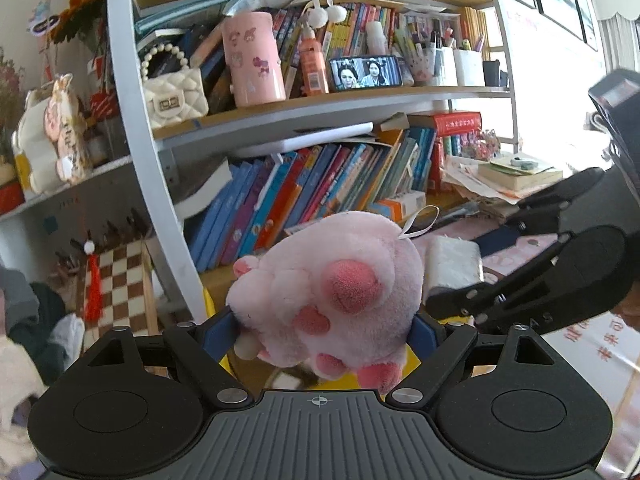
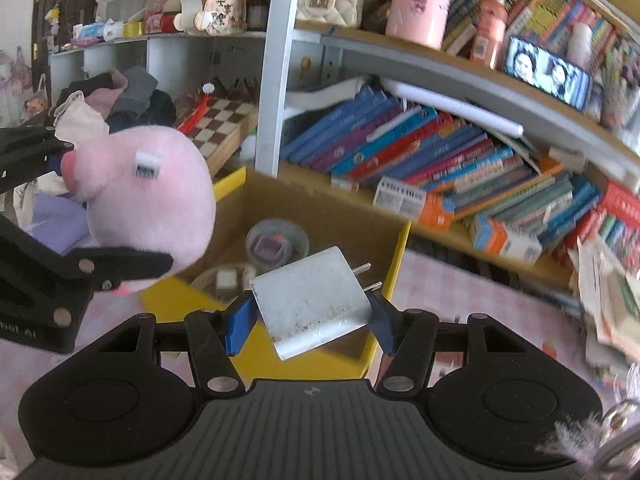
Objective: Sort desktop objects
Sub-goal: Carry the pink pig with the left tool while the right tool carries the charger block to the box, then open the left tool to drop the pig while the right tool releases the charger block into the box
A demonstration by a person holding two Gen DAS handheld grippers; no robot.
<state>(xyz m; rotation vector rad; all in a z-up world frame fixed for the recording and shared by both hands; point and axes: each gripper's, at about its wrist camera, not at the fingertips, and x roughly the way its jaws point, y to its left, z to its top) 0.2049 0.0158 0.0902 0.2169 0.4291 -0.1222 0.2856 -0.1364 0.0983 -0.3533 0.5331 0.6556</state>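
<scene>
My left gripper [image 1: 320, 328] is shut on a pink plush paw toy [image 1: 332, 284] and holds it in the air above a yellow-edged cardboard box [image 1: 216, 308]. The toy also shows in the right wrist view [image 2: 148, 204], at the left, over the box's [image 2: 320, 208] left side. My right gripper [image 2: 310, 320] is shut on a white plug charger [image 2: 312, 300], prongs pointing right, over the box's near edge. The right gripper shows in the left wrist view [image 1: 440, 300], holding the charger [image 1: 452, 268]. Inside the box lie a small round clear case [image 2: 278, 244] and a small white item [image 2: 226, 280].
A bookshelf with rows of books [image 2: 440, 168] stands behind the box. On the upper shelf are a pink cup [image 1: 252, 60], a cream handbag [image 1: 174, 92] and a phone playing video [image 1: 366, 72]. A chessboard [image 1: 120, 280] and clothes lie at the left. Papers pile at the right [image 1: 516, 176].
</scene>
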